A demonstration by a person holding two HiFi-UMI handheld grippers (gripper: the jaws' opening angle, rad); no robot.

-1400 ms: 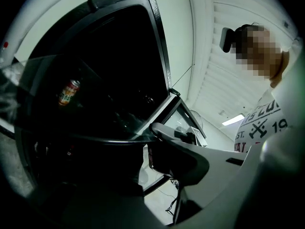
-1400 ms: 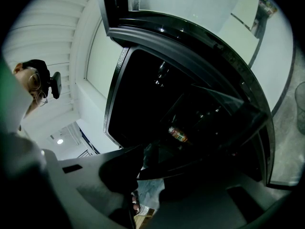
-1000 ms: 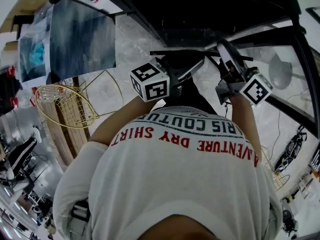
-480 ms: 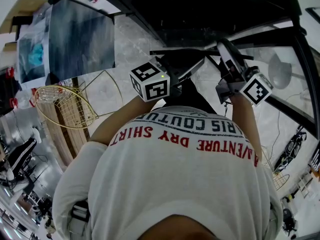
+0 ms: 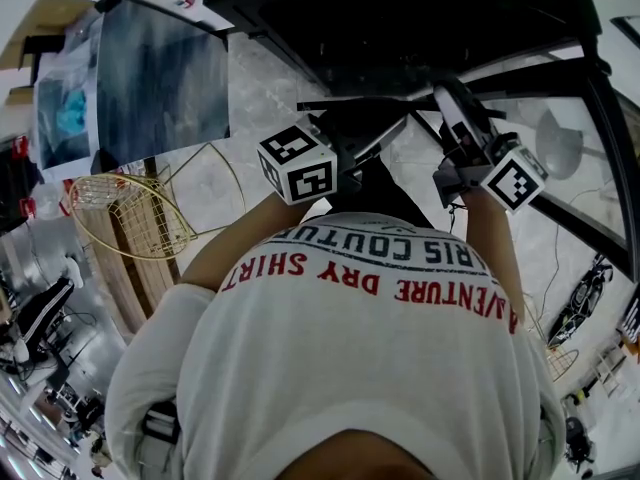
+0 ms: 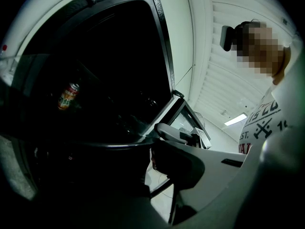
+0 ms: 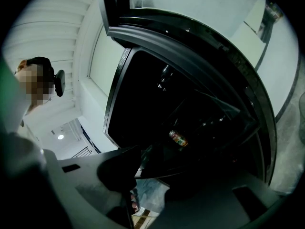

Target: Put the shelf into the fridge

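The glass shelf (image 5: 545,76) is held at the mouth of the fridge (image 5: 380,18), its dark rim clamped in the nearly closed left claw (image 6: 150,157). The right claw (image 7: 152,180) has just been opened wider, with the rim between its jaws but not pressed. A drink can (image 7: 178,138) is seen inside the fridge. A wire basket (image 5: 130,213) lies aside on the floor (image 5: 260,78).

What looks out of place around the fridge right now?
Nothing spilled or broken shows. One oddity: a gold wire basket lies at the left, away from the fridge, apparently tipped on its side.
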